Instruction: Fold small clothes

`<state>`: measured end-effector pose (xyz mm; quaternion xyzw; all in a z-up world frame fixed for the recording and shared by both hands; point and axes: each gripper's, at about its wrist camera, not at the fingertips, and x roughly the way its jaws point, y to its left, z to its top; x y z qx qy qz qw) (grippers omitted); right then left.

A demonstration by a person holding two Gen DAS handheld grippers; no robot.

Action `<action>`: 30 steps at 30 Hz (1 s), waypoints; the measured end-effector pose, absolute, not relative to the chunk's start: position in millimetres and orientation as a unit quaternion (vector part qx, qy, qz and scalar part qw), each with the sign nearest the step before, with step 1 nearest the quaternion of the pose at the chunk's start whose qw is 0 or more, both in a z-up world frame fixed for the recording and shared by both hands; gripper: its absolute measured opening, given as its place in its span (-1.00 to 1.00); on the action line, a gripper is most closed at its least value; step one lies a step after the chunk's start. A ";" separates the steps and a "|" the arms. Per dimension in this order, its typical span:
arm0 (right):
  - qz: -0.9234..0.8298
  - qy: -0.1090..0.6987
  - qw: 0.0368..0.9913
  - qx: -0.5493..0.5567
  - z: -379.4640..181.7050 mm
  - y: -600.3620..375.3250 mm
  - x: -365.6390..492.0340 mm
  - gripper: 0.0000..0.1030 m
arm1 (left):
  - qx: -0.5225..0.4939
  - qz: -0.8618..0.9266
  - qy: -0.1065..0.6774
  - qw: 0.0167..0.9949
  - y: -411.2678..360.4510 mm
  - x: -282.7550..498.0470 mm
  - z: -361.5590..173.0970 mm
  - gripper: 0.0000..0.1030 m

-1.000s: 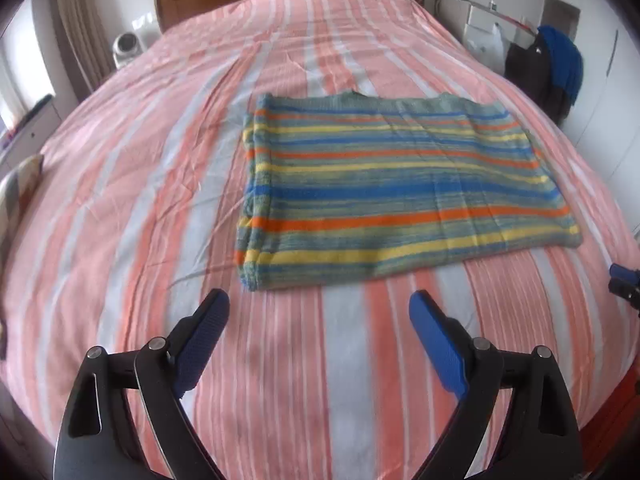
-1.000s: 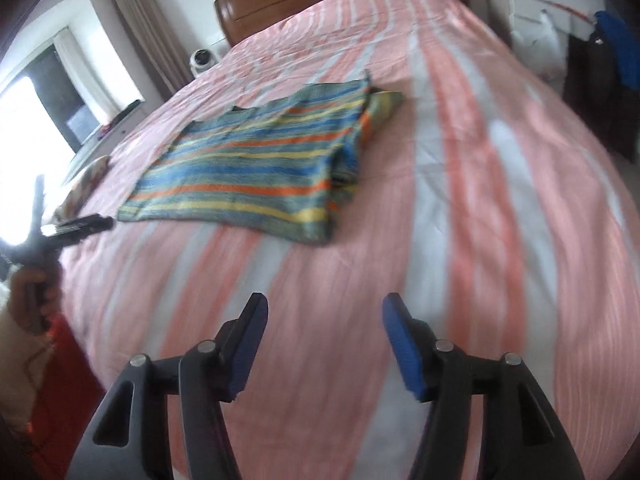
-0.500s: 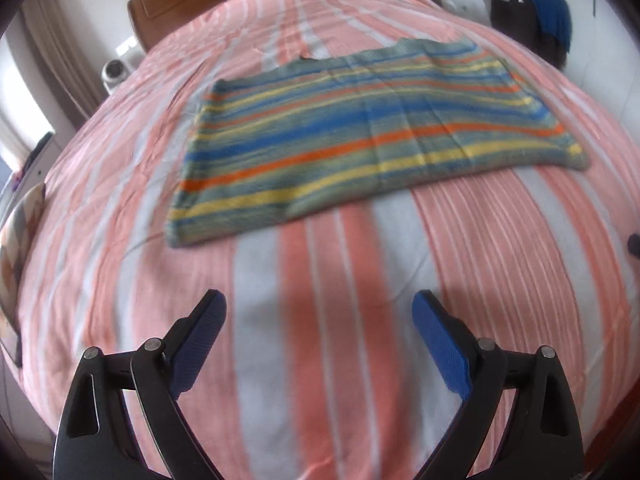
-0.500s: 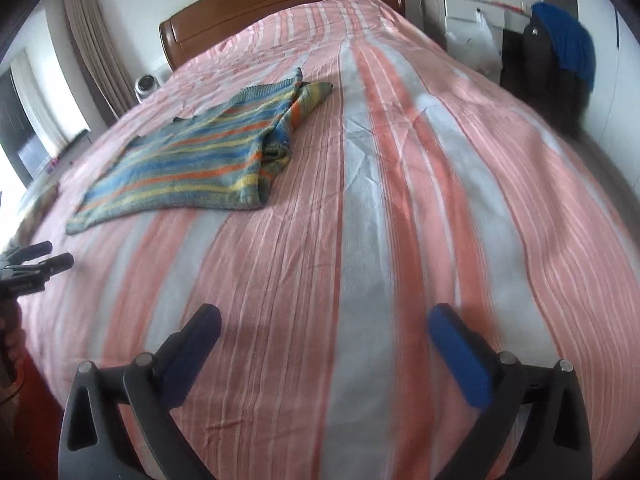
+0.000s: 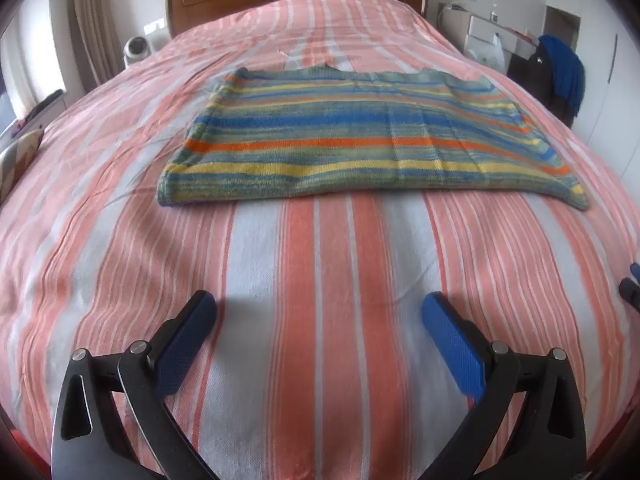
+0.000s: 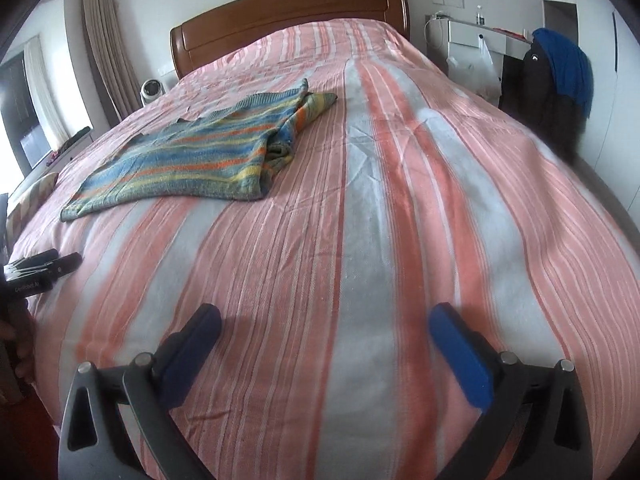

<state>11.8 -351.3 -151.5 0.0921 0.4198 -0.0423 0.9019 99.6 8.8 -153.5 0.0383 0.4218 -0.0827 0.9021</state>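
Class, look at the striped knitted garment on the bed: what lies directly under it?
The striped knitted garment lies flat on the pink-and-white striped bedspread, which shows all around it. The garment covers the bedspread beneath, so whether anything else lies there cannot be seen.

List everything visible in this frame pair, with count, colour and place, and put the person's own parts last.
striped knit garment: one, blue, yellow, orange, green; flat mid-bed, right end folded over.
bedspread: one, pink and white stripes.
headboard: one, brown wood, far end.
small fan: one, white, left of bed.
curtain: one, beige.
blue cloth: one, draped over dark item, right.
left claw: open, empty.
right claw: open, empty.
hand: partly seen.
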 end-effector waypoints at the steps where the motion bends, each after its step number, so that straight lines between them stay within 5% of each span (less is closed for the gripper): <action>1: -0.041 0.419 0.903 0.088 -151.6 -350.5 11.2 1.00 | 0.039 -0.084 0.422 0.902 8.6 99.8 -153.7 0.99; 30: -0.047 0.450 0.890 0.055 -158.4 -344.4 19.5 1.00 | 0.040 -0.086 0.444 0.891 9.2 102.2 -151.4 0.99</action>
